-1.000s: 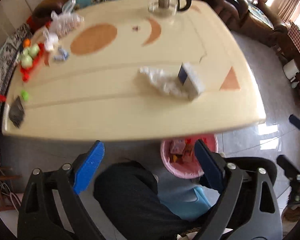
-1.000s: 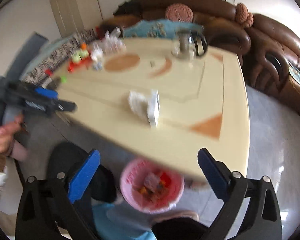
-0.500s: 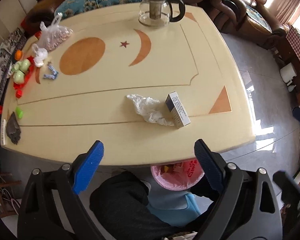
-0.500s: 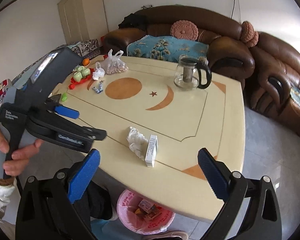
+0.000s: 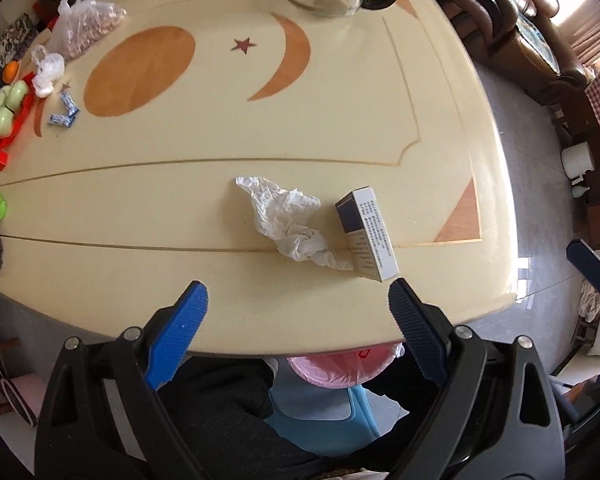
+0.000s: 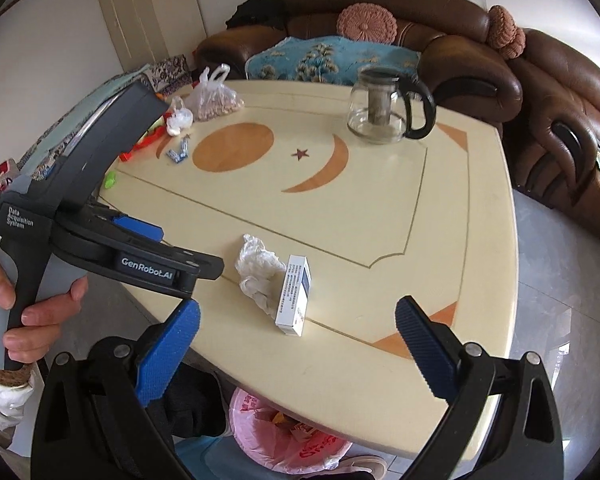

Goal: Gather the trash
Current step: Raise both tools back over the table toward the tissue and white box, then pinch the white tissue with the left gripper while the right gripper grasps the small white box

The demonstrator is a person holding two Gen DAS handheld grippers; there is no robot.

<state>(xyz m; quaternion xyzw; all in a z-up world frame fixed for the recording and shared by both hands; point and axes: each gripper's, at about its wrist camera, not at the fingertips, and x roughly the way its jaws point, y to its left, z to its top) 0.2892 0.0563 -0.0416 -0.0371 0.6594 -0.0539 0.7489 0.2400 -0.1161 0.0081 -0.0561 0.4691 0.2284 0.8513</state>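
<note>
1. Cream table with orange inlays: circle, crescent, small star, corner triangles.
2. Crumpled white tissue lies near the front edge, touching the small white-and-blue box on its right; the box lies on its side.
3. Left hand-held gripper hovers over the front edge just short of the tissue, blue pads spread wide, nothing held.
4. Right hand-held gripper also wide open and empty, aimed at the box and tissue from the near edge.
5. Right wrist view shows the left hand-held gripper's dark body from the side, gripped by a hand at the left of frame.
6. Pink-lined trash bin sits on the floor under the table's front edge, some scraps inside.
7. Glass teapot with black handle stands at the far side.
8. Far left corner: clear bag of nuts, small white bag, blue-white wrappers, green fruit on red packaging.
9. Brown leather sofa behind the table.
</note>
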